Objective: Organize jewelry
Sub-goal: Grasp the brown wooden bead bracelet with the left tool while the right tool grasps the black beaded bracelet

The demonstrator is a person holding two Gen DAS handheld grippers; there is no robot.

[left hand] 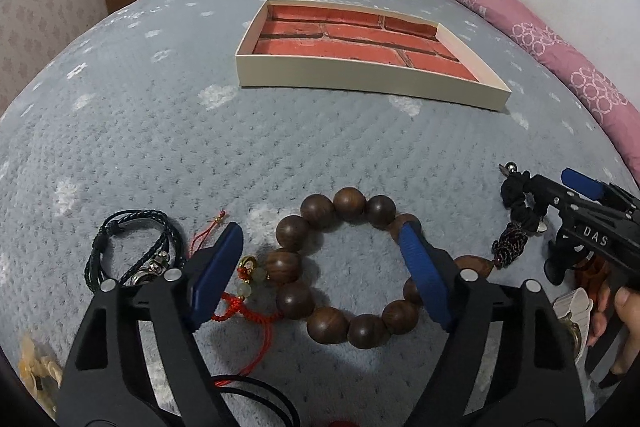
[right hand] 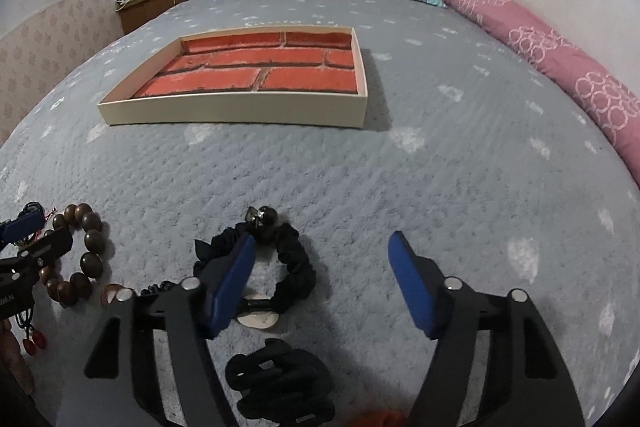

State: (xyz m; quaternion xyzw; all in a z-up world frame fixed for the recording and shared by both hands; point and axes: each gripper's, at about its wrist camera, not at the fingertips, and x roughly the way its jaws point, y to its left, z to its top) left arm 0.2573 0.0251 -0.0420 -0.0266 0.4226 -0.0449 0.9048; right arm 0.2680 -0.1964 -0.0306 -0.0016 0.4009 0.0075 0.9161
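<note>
Left gripper (left hand: 320, 259), jaws apart, straddles wooden bead bracelet (left hand: 340, 267); right gripper (right hand: 322, 283), jaws apart, left finger over black scrunchie (right hand: 280, 267). Risk: beads roll out, red cord (left hand: 240, 311) snags w/ grip.

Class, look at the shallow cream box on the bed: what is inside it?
Inside the box only a red brick-pattern lining shows; no jewelry lies there. Its near wall hides a thin strip of the floor.

wooden bead bracelet (left hand: 340, 267) flat on bedspread | black scrunchie (right hand: 276, 259) beside | tray (left hand: 360, 83) empty
</note>
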